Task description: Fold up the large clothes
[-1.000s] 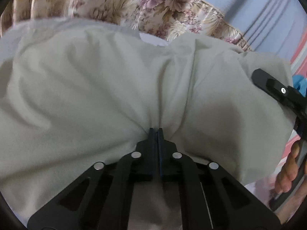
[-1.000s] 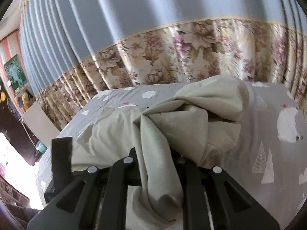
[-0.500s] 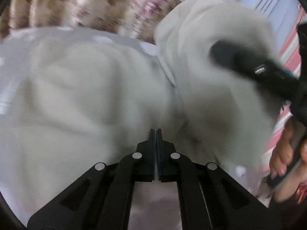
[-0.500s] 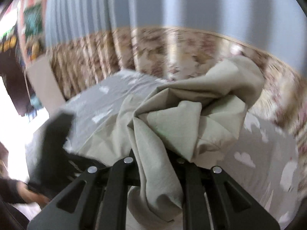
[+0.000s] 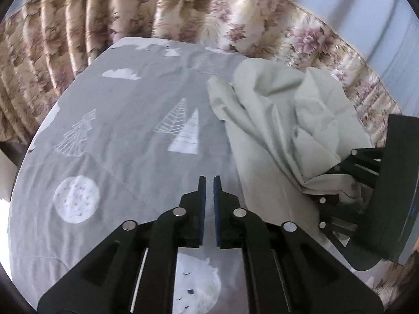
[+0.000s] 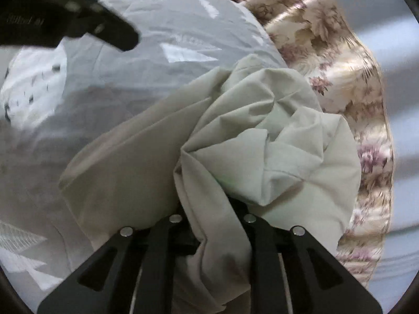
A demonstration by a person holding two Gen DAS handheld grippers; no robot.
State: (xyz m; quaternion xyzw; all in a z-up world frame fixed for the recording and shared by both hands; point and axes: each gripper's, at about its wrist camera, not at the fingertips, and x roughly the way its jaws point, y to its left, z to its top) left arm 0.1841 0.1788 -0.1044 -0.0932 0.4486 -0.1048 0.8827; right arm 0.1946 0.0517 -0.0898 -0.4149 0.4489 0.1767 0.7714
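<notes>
A pale green-grey garment (image 5: 277,120) lies bunched on the grey patterned bedsheet (image 5: 125,130), to the right in the left wrist view. My left gripper (image 5: 209,180) hangs over bare sheet left of the garment, its jaws a narrow gap apart and empty. My right gripper shows at the right edge of that view (image 5: 337,183), shut on a bunch of the garment. In the right wrist view the garment (image 6: 262,136) fills the middle and hides the right fingertips; cloth runs down between the fingers. The left gripper (image 6: 131,39) shows at the top left there.
A floral bed skirt or curtain (image 5: 78,39) runs behind the bed, with a blue pleated curtain (image 6: 403,78) beyond. The sheet carries white tree, cloud and bear prints. The bed's left edge drops off near the floral cloth.
My left gripper has let go of the garment and now sits over bare sheet with its jaws slightly apart. The right gripper has pulled the bunched garment to the right.
</notes>
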